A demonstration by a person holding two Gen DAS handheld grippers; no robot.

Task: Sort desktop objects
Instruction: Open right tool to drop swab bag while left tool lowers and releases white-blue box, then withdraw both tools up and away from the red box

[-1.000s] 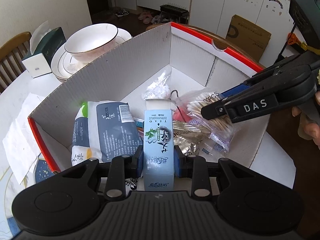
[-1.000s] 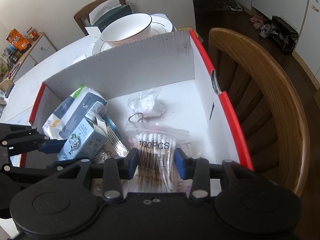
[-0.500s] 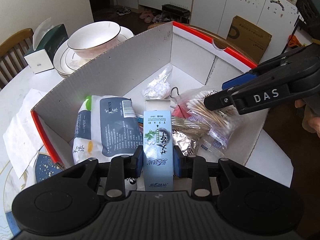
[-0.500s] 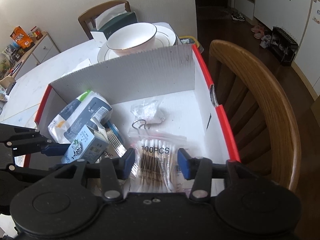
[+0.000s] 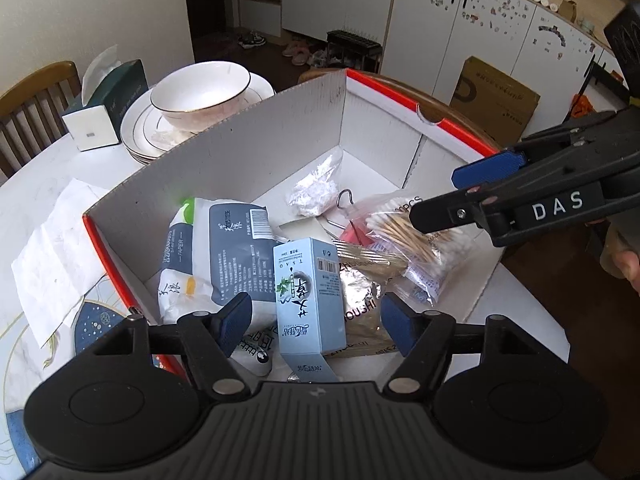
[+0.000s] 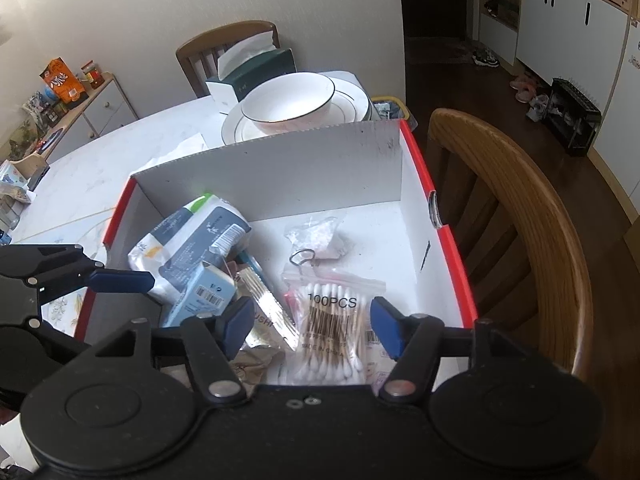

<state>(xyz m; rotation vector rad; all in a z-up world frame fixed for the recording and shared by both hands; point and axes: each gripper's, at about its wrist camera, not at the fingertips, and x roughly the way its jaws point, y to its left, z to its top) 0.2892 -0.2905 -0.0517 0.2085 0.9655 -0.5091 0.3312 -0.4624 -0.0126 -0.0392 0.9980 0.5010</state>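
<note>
Release into box: both grippers letting go over the red-edged cardboard box [image 5: 256, 148] on the counter [image 5: 48, 184].
Left gripper [image 5: 316, 320] jaws opening, clear of the pale blue carton [image 5: 308, 292], which leans on the tissue pack [image 5: 216, 248] inside the box. Right gripper [image 6: 310, 322] jaws opening, the cotton swab bag [image 6: 332, 328] lies loose between them on the box floor. To do it well: open fully, then lift straight up so the pads don't drag either item out. A second ago both jaws were clamped on these items; now there are gaps either side and the carton has tilted.
</note>
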